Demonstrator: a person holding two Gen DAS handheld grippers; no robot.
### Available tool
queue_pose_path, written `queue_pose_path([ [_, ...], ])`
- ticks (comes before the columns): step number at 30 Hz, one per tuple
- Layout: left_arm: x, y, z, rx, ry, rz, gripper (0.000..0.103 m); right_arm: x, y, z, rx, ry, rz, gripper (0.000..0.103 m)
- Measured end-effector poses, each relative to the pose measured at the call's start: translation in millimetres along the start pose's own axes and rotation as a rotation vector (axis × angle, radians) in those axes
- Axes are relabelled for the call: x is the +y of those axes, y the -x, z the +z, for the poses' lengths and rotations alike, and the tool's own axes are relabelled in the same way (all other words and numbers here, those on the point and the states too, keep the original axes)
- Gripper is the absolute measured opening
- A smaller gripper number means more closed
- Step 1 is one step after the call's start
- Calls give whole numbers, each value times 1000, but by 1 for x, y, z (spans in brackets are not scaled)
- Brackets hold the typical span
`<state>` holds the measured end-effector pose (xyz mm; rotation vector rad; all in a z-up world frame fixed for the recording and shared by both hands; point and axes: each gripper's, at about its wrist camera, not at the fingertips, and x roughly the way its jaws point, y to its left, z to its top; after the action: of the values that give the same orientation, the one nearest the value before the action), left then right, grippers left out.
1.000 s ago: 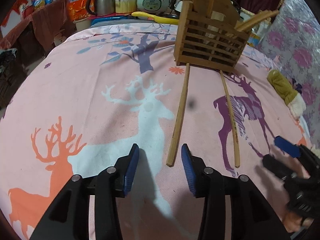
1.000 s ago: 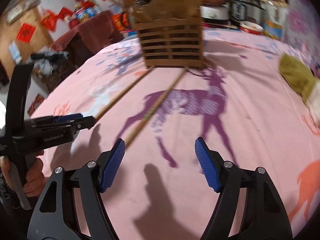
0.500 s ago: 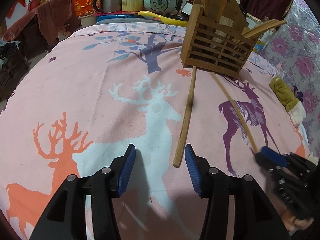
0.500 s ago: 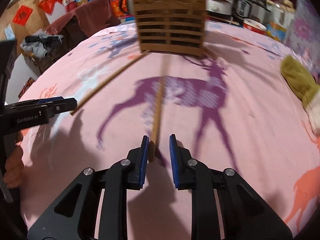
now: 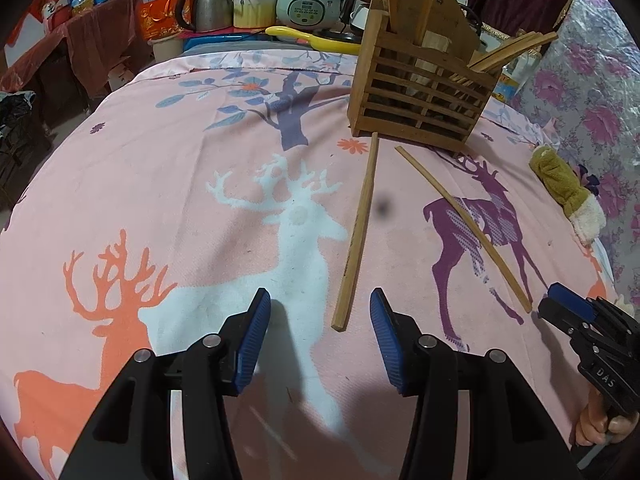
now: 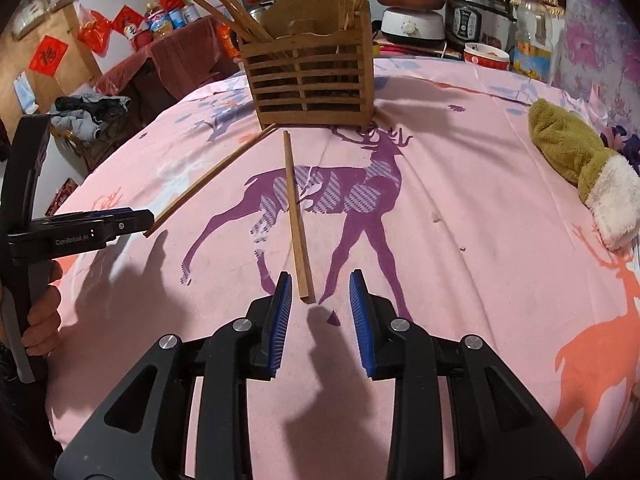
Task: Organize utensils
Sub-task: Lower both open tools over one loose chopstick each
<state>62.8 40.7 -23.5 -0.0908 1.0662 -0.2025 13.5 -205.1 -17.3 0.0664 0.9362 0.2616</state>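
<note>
- left gripper point(image 5: 318, 294): released, jaws apart with nothing pressed between them; it hangs over the deer tablecloth point(image 5: 160, 200), well out from the front of the wooden holder point(image 5: 420, 92), tilted down toward the cloth
- left chopstick point(image 5: 360, 224): flat on the cloth; its long axis runs from just at the holder's front left corner straight out toward the left gripper; its near end lies between the blue pads point(image 5: 252, 336), closer to the right-hand one, touching neither
- step in hand, as I judge it: picking up the loose sticks to stand them in the holder with the ones already upright there; to do it well, centre each stick's end between the pads, lower until the tips nearly meet the cloth, close squarely across the width, then lift the near end first so the far tip does not catch the holder's slats
- right chopstick point(image 6: 295, 216): also flat; thinner; its far end stops just short of the holder's front face, its long axis pointing almost directly away from the holder
- right gripper point(image 6: 321, 278): released; its jaws have just been opening, and the stick's near end sits just inside their tips, ungripped
- olive mitten point(image 6: 568, 152): far right of the holder, clear of both sticks
</note>
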Motion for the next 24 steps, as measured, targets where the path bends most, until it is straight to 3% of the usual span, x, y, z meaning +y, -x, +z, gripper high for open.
queue_pose_path([
  [17,-13,-2,-4,15,-53,-22,50,1,-8,-1,26,1,-8,32],
  [20,-21,-5,-6,21,-92,-11,38,-1,-9,0,30,-14,-4,32],
  [24,-27,-10,-8,25,-134,35,31,-3,-9,0,30,-25,2,32],
])
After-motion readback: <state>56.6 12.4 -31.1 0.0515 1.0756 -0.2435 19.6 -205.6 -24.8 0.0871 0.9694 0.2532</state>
